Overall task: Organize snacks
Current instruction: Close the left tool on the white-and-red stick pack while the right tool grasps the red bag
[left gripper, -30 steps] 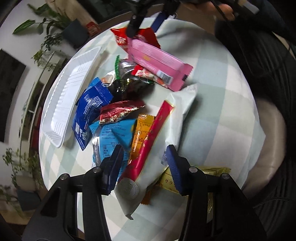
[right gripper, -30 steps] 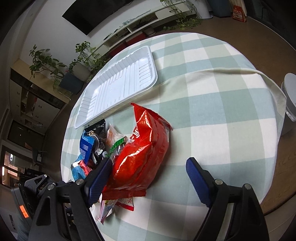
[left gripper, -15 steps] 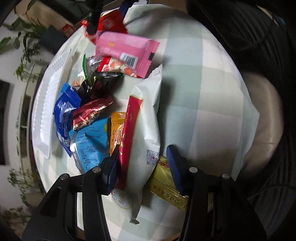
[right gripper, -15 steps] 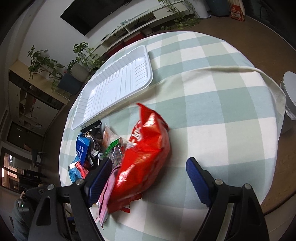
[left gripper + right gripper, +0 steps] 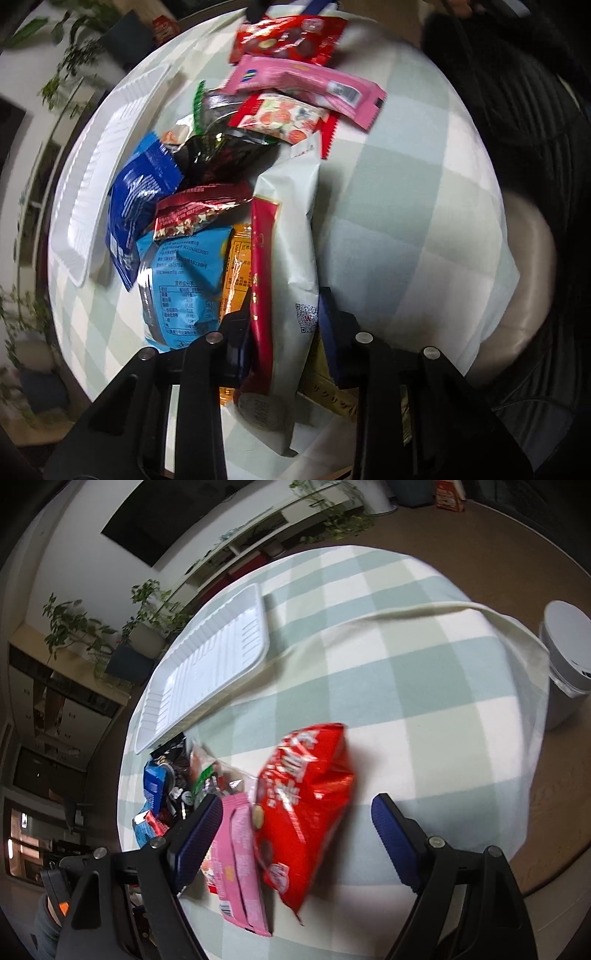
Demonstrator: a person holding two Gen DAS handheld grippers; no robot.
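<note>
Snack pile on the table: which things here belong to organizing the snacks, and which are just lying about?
Belongs to the job:
- white tray
- white-and-red packet, between the left tool pads, which have just been closing
- red bag, in front of the open right tool
- pink packet
- light blue packet

Just lying about:
- potted plants
- white bin
- checked tablecloth

Japanese "サクリッ" on gold packet (image 5: 334, 395) (other print illegible)

Round table w/ green-and-white check cloth (image 5: 424, 672). Brown floor (image 5: 480, 535). White wall w/ big black TV (image 5: 177, 520). Low white shelf (image 5: 258, 542) under it, leafy plants (image 5: 147, 602) in pots nearby. White bin (image 5: 569, 661) on the floor. Black chair (image 5: 517, 122) & tan seat (image 5: 532, 280) by the table.
</note>
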